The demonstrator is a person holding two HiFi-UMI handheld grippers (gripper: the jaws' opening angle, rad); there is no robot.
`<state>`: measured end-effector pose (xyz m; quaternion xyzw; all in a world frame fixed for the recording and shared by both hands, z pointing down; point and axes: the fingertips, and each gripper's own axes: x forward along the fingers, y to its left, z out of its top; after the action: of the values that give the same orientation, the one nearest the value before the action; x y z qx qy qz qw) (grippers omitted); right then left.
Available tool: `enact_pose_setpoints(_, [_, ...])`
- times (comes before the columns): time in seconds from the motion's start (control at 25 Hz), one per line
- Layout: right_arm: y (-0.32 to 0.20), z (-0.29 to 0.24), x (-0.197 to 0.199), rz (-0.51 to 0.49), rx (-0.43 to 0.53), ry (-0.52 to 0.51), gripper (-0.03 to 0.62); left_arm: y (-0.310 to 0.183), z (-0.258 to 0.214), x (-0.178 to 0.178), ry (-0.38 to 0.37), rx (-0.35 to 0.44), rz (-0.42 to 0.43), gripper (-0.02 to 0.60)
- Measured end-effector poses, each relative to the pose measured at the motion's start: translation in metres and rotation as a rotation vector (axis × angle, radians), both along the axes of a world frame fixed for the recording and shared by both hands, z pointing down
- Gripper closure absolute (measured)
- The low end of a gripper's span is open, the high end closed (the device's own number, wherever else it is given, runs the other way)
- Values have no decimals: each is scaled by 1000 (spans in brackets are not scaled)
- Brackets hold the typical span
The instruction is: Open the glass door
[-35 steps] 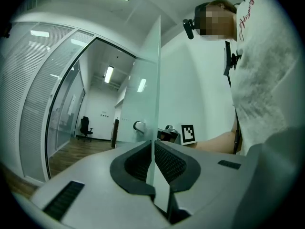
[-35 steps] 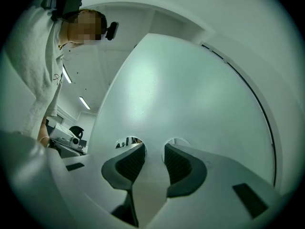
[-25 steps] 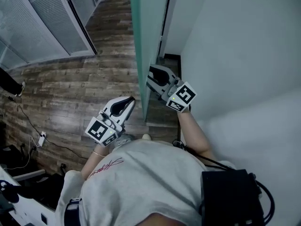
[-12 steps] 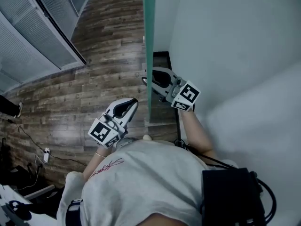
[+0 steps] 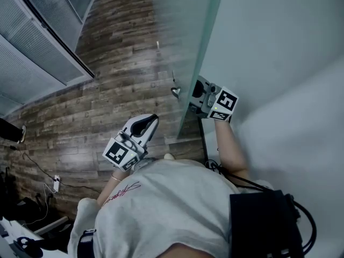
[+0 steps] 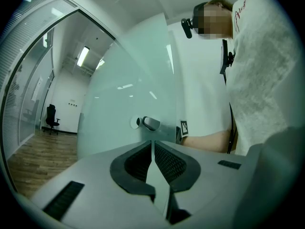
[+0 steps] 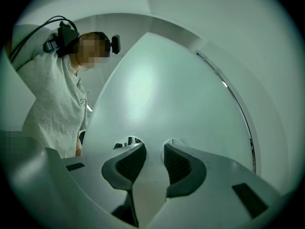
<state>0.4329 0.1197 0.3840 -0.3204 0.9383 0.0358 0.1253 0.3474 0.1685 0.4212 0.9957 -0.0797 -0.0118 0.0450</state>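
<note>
The frosted glass door [image 5: 183,31] stands partly swung, its outer lever handle [image 5: 175,90] on my side of the pane. My right gripper [image 5: 200,94] reaches behind the door's edge at handle height, its tips blurred by the glass. In the right gripper view its jaws [image 7: 155,149] stand a little apart right against the pane [image 7: 157,89], closed round the inner handle. My left gripper [image 5: 152,121] hangs shut and empty a short way left of the door. It points at the lever [image 6: 150,123], and its jaws [image 6: 153,144] nearly touch.
A white wall [image 5: 279,47] runs close along the right of the door. Wood flooring [image 5: 107,90] spreads to the left, bounded by a glazed partition with blinds [image 5: 32,42]. Cables and a power strip [image 5: 54,181] lie on the floor. An office chair [image 6: 50,116] stands far off.
The door has swung from edge-on to slanting toward the right wall. My right gripper has moved right and away with it. The left gripper has shifted only slightly.
</note>
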Motion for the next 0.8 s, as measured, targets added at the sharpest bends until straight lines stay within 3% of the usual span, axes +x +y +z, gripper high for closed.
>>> enact_pose_setpoints(0.8, [22,-5,48,-22,-46,14,464,-5,7,18,-12,-52,54,546])
